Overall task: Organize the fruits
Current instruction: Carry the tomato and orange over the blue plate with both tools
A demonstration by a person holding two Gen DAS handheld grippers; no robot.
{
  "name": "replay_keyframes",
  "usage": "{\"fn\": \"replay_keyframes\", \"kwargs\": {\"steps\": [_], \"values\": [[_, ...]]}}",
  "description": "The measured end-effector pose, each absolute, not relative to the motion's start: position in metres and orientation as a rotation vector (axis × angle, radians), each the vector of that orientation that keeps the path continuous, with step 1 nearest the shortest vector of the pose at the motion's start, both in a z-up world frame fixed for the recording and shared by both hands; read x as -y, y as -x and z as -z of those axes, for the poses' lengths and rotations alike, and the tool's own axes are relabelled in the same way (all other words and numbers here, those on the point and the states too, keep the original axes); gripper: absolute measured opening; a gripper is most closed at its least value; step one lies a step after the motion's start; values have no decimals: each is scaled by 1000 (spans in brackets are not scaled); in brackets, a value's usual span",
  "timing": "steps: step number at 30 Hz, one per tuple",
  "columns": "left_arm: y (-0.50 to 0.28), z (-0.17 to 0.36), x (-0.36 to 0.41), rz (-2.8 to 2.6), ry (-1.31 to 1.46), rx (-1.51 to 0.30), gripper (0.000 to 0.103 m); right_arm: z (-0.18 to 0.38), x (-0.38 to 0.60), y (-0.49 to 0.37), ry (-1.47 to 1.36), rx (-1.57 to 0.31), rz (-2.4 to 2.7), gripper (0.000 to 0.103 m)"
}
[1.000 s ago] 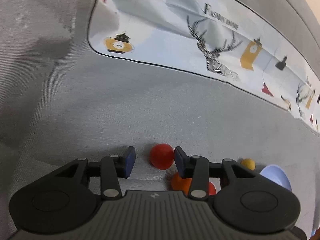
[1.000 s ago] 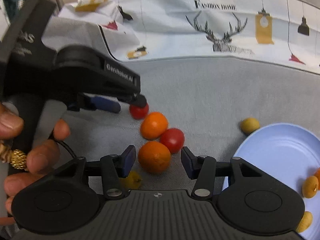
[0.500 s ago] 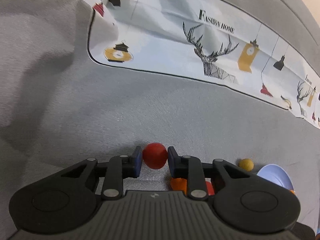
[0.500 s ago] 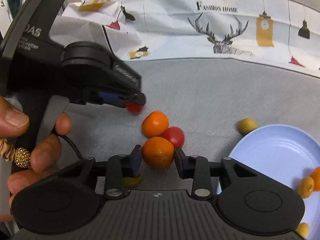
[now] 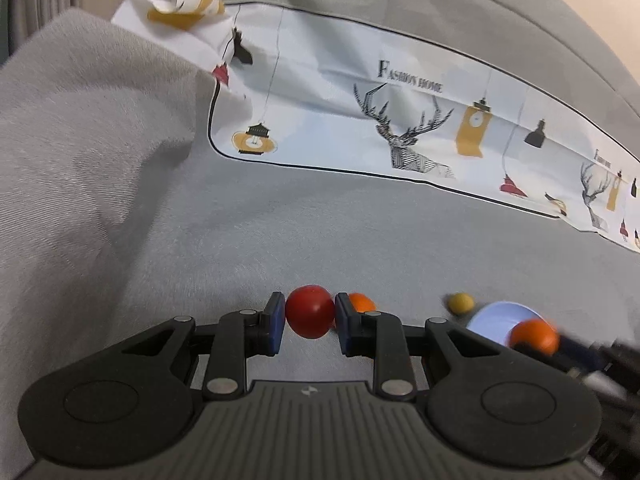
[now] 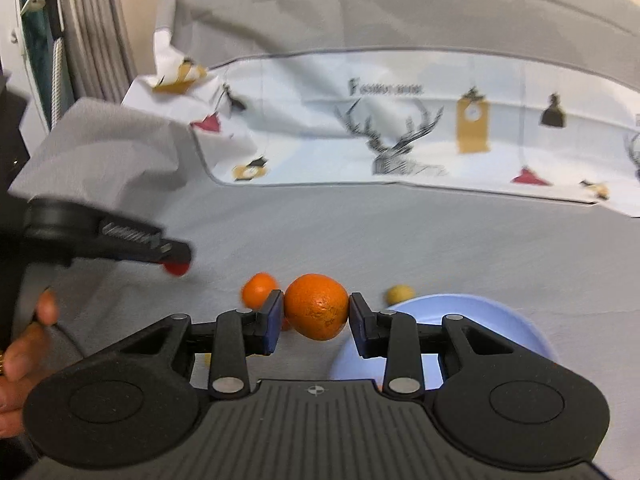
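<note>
My left gripper is shut on a red tomato and holds it above the grey cloth. My right gripper is shut on an orange and holds it lifted beside the blue plate. In the left wrist view the orange shows blurred in front of the plate. Another orange lies on the cloth; it also shows in the left wrist view. A small yellow fruit lies near the plate's far rim. The left gripper with the tomato appears blurred in the right wrist view.
A grey cloth covers the surface, rumpled and raised at the left. A white printed cloth with deer and lamps lies along the back. The small yellow fruit shows in the left wrist view too. A hand holds the left gripper.
Both grippers have closed on their fruits and lifted them off the cloth. The right gripper with the orange has moved towards the blue plate.
</note>
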State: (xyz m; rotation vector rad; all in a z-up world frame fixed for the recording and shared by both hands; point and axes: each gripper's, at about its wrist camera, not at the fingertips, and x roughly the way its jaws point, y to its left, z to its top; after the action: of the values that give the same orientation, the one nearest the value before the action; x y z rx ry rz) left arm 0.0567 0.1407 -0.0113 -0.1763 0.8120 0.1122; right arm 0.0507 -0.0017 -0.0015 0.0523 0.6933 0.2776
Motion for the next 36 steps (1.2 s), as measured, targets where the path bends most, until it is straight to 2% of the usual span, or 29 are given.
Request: {"fn": "replay_keyframes", "kwargs": {"steps": [5, 17, 36], "values": [[-42, 6, -112, -71, 121, -805, 30, -20, 42, -35, -12, -631, -239, 37], [-57, 25, -40, 155, -15, -821, 30, -3, 116, -49, -146, -696, -43, 37], [-49, 41, 20, 320, -116, -840, 30, 7, 115, -55, -122, -739, -35, 37]]}}
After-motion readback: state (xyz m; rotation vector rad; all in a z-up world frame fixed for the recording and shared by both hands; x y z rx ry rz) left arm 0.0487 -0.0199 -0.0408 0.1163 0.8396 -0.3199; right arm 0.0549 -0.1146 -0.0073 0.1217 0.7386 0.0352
